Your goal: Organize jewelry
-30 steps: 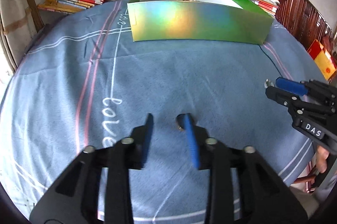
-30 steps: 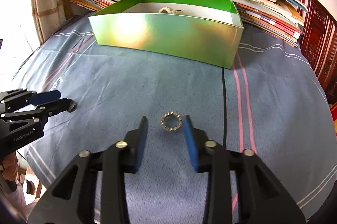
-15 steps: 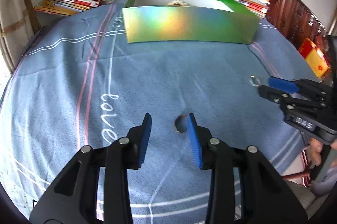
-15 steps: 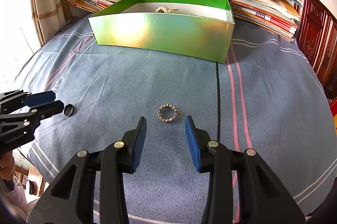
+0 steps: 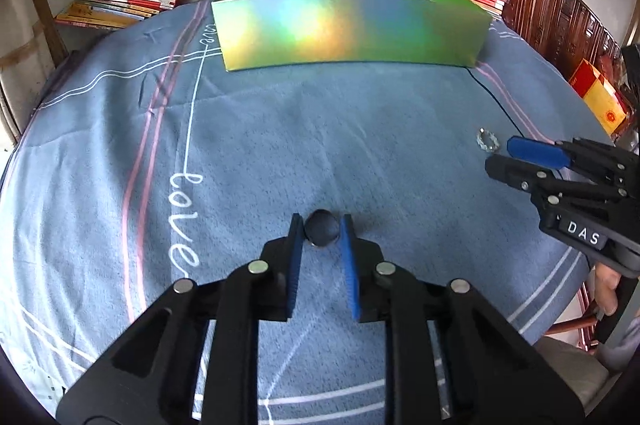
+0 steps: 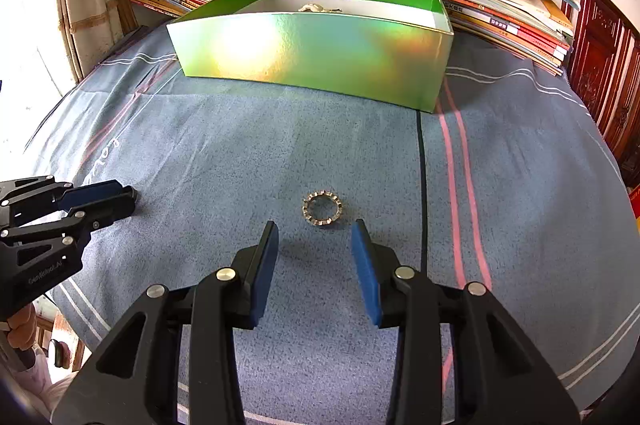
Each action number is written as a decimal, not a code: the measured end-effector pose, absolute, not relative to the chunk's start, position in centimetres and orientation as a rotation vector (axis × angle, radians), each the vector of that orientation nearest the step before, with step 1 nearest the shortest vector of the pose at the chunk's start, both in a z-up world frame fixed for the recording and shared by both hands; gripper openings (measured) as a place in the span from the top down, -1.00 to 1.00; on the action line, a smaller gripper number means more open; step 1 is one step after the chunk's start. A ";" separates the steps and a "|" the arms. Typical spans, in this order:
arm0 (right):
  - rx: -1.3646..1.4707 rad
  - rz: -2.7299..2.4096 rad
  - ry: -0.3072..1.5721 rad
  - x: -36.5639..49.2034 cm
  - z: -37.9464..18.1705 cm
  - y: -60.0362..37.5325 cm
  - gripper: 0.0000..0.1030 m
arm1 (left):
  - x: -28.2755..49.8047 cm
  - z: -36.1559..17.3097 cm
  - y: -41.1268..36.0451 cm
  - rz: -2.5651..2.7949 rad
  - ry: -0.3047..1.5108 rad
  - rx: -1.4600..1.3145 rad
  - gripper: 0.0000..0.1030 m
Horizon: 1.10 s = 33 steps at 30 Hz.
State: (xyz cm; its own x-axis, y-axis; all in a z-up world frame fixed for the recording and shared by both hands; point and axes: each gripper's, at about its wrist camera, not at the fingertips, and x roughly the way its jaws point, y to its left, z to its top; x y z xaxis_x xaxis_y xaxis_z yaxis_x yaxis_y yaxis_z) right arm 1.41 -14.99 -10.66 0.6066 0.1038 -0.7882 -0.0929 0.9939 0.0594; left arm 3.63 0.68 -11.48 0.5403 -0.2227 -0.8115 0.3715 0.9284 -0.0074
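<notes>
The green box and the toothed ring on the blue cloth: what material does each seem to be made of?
Green shiny open-top box: probably thin cardboard with a holographic foil finish, since its front wall shows rainbow glare and has sharp folded corners. Small gold-coloured toothed ring: apparently polished metal, as its notched rim glints; whether gold or plated cannot be told.

Two rings: a dark ring at lower centre, a toothed ring mid-frame. One green box above. Two tools: left tool, right tool.

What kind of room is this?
Probably a home study or bedroom: a blue cloth with "love" script covers the surface, untidy stacks of books line the wall, and dark carved wooden furniture stands alongside.
</notes>
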 end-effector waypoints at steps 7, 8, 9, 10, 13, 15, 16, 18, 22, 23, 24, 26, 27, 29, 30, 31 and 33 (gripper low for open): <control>0.016 0.114 0.908 1.8 -10.7 -15.0 0.21 | 3.6 -11.4 0.6 -0.337 0.927 0.180 0.61; 0.011 0.110 0.907 1.9 -10.7 -14.9 0.21 | 3.5 -11.4 0.6 -0.333 0.926 0.182 0.60; 0.006 0.106 0.904 2.0 -10.7 -14.8 0.21 | 3.5 -11.4 0.6 -0.333 0.925 0.182 0.59; 0.002 0.102 0.901 2.1 -10.8 -14.7 0.21 | 3.5 -11.4 0.6 -0.332 0.924 0.180 0.59; -0.018 0.090 0.895 2.5 -10.8 -14.5 0.21 | 3.5 -11.5 0.6 -0.331 0.924 0.178 0.59; -0.025 0.099 0.891 2.5 -10.8 -14.3 0.43 | 3.5 -11.5 0.7 -0.328 0.925 0.174 0.59; -0.023 0.103 0.891 2.6 -10.8 -14.3 0.52 | 3.5 -11.5 0.7 -0.328 0.925 0.175 0.60; -0.019 0.104 0.892 2.6 -10.8 -14.3 0.60 | 3.5 -11.5 0.6 -0.328 0.924 0.174 0.62; -0.008 0.103 0.894 2.6 -10.7 -14.5 0.60 | 3.5 -11.5 0.5 -0.323 0.923 0.176 0.63; -0.006 0.102 0.894 2.6 -10.7 -14.5 0.60 | 3.5 -11.5 0.5 -0.322 0.925 0.173 0.63; -0.004 0.101 0.894 2.6 -10.7 -14.6 0.61 | 3.5 -11.4 0.5 -0.322 0.926 0.172 0.63; -0.001 0.100 0.887 2.4 -10.5 -14.6 0.60 | 3.6 -11.4 0.5 -0.321 0.926 0.173 0.63; -0.001 0.100 0.883 2.4 -10.3 -14.6 0.60 | 3.6 -11.4 0.5 -0.321 0.927 0.173 0.63; -0.004 0.098 0.878 2.3 -10.1 -14.7 0.61 | 3.6 -11.4 0.6 -0.321 0.929 0.170 0.63; -0.006 0.097 0.879 2.3 -10.1 -14.7 0.61 | 3.6 -11.4 0.5 -0.321 0.929 0.170 0.63; -0.006 0.096 0.882 2.3 -10.2 -14.7 0.61 | 3.6 -11.4 0.5 -0.320 0.929 0.170 0.63; -0.003 0.098 0.883 2.3 -10.2 -14.7 0.60 | 3.6 -11.4 0.6 -0.322 0.928 0.171 0.63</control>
State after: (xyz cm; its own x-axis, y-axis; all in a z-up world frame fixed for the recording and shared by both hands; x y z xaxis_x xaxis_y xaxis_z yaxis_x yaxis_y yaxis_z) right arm 2.32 -14.75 -10.22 0.6309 0.0841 -0.7713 -0.0865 0.9955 0.0379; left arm 3.59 0.56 -11.40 0.5561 -0.1985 -0.8070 0.3444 0.9388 0.0065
